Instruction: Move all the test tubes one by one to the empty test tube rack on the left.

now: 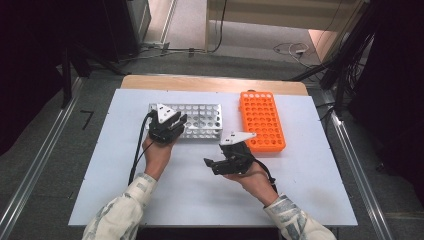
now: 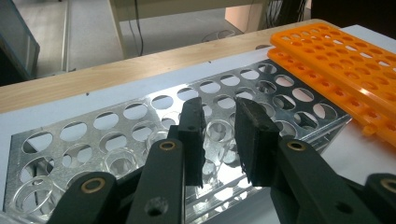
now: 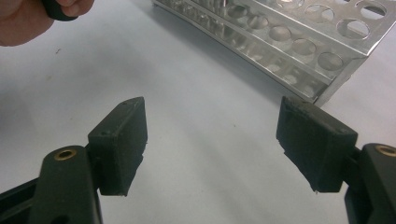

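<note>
Left claw [image 2: 219, 135] slightly parted over metal rack [image 2: 140, 112], pinching nothing; right claw [image 3: 212, 144] spread, empty.

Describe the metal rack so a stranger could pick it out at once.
On the white table top, look toward the far edge, left of the orange plastic tube rack. There lies the shiny silver metal tube rack, with the left hand-held gripper at its near left end. It alone is reflective metal.

metal rack [image 2: 140, 140]: near long wall hidden behind left gripper [image 2: 219, 140] pads, left end cut by frame edge | orange rack [image 2: 345, 70], right of metal rack: far end cut off | hand [image 3: 32, 18] left of metal rack: mostly out of frame | rack holes' contents: unreadable
</note>
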The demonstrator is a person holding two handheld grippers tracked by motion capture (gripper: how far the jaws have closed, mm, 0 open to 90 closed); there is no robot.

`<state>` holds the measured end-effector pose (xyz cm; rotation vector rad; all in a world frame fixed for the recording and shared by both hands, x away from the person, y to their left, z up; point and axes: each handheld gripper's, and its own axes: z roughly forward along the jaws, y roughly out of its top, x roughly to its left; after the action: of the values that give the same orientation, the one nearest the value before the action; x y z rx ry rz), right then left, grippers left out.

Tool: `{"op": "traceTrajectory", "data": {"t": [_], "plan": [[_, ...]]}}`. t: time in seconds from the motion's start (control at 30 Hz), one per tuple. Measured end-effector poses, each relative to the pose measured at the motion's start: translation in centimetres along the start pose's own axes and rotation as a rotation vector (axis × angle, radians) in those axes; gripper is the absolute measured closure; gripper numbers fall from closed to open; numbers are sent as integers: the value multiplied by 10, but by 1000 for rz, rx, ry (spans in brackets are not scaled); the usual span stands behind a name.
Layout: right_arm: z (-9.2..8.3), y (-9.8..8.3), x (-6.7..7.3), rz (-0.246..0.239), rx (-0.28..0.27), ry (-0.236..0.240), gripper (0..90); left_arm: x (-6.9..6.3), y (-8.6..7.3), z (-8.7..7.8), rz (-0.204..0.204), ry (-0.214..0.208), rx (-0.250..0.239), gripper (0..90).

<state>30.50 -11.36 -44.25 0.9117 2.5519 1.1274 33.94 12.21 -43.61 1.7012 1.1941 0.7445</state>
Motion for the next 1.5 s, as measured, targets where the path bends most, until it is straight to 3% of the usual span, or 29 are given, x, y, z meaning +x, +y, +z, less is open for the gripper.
{"op": "traceTrajectory", "data": {"t": [0.27,0.53,0.67,0.77,0.97,1.3,1.5], "plan": [[0,0,0,-2,1,-1,233,-1,2,-5,-11,-6,-12,670],[-1,0,-3,8,-6,-11,233,-3,7,-18,-42,1,-31,482],[-2,-1,-6,12,-9,-15,233,-3,8,-25,-76,-42,-18,329],[-3,-1,-7,22,-12,-20,233,-4,6,-34,-89,-51,-32,274],[-5,-1,-11,35,-18,-33,233,-5,-4,-46,-98,-54,-22,212],[-16,-7,-21,51,-32,-59,233,2,-29,-74,-94,-7,-24,185],[-37,-22,-37,82,-63,-125,233,13,-46,-96,-103,30,-23,173]]}}
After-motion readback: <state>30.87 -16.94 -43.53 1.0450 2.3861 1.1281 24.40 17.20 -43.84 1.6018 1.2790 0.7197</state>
